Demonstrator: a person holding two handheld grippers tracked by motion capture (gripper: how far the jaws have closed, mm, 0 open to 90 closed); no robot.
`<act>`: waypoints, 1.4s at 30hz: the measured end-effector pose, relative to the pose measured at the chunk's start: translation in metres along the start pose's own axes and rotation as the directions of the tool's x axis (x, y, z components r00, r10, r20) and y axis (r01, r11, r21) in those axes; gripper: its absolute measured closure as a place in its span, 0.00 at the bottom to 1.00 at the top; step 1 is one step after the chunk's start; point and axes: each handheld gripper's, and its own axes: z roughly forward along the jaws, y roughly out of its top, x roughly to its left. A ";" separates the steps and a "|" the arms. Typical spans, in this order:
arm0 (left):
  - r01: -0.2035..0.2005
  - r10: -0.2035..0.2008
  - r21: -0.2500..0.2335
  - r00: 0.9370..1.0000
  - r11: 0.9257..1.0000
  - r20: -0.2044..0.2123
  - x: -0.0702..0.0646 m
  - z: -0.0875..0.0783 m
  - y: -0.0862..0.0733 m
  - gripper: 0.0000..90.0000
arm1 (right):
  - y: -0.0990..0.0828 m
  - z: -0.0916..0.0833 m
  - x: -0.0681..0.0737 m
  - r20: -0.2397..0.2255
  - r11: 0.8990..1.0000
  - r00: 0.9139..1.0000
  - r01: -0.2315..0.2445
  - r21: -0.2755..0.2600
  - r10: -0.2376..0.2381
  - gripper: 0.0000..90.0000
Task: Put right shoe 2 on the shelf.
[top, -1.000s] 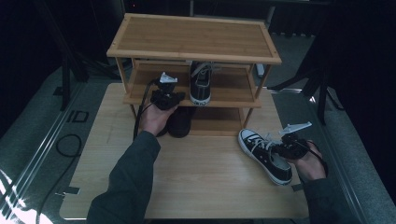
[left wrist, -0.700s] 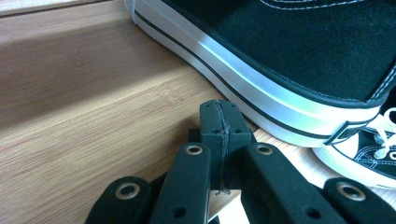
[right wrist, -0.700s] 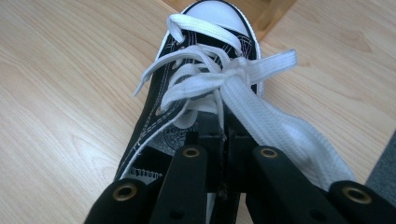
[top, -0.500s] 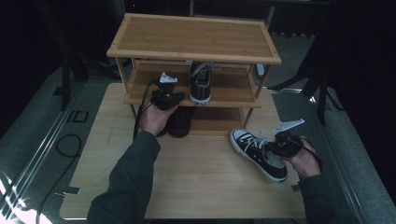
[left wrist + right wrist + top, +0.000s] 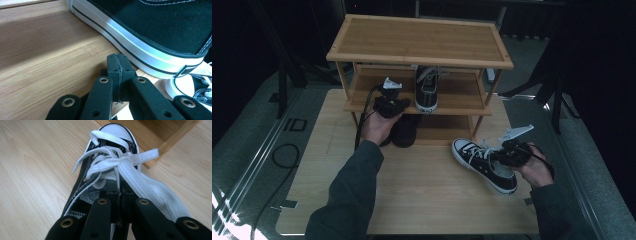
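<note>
- Now the right tool (image 5: 502,156), pinching the sneaker (image 5: 482,164) by its tongue and laces, is carrying it toward ten o'clock, nearer the shoe rack (image 5: 422,60).
- The left tool (image 5: 398,104), pressed together, is resting on the middle shelf beside the shelved sneaker (image 5: 427,90).

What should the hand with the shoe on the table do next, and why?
Probably lift it toward the wooden shoe rack. The right gripper is shut on the black-and-white canvas sneaker, gripping near its tongue, and its matching sneaker already sits on the middle shelf with free space beside it.
</note>
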 end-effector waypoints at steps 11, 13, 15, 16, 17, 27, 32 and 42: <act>-0.001 0.001 -0.001 1.000 1.000 -0.002 0.000 0.000 0.000 1.00 | 0.013 -0.008 0.006 -0.040 0.999 0.998 0.042 -0.025 -0.043 0.98; 0.000 0.000 -0.001 1.000 1.000 -0.001 0.000 0.000 0.000 1.00 | 0.015 -0.010 0.006 -0.055 0.999 0.998 0.037 -0.033 -0.039 0.98; 0.000 0.000 -0.001 1.000 1.000 0.000 0.000 0.000 0.000 1.00 | 0.017 -0.012 0.006 -0.071 0.998 0.997 0.038 -0.042 -0.041 0.98; -0.001 0.001 0.000 1.000 1.000 0.000 0.000 0.000 0.000 1.00 | 0.018 -0.013 0.006 -0.079 0.998 0.996 0.036 -0.047 -0.039 0.98; -0.001 0.001 0.000 1.000 1.000 0.000 0.000 0.000 0.000 1.00 | 0.019 -0.015 0.006 -0.086 0.998 0.995 0.038 -0.050 -0.042 0.98; -0.002 0.002 0.000 1.000 1.000 -0.001 0.000 0.000 0.000 1.00 | 0.030 -0.022 0.009 -0.099 0.996 0.992 0.068 -0.061 -0.074 0.98; -0.002 0.002 0.000 1.000 1.000 -0.003 0.000 0.000 0.000 1.00 | 0.035 -0.026 0.010 -0.101 0.994 0.991 0.082 -0.065 -0.088 0.98; -0.003 0.003 0.000 1.000 1.000 -0.004 0.000 0.000 0.000 1.00 | 0.045 -0.035 0.013 -0.107 0.991 0.988 0.103 -0.080 -0.111 0.98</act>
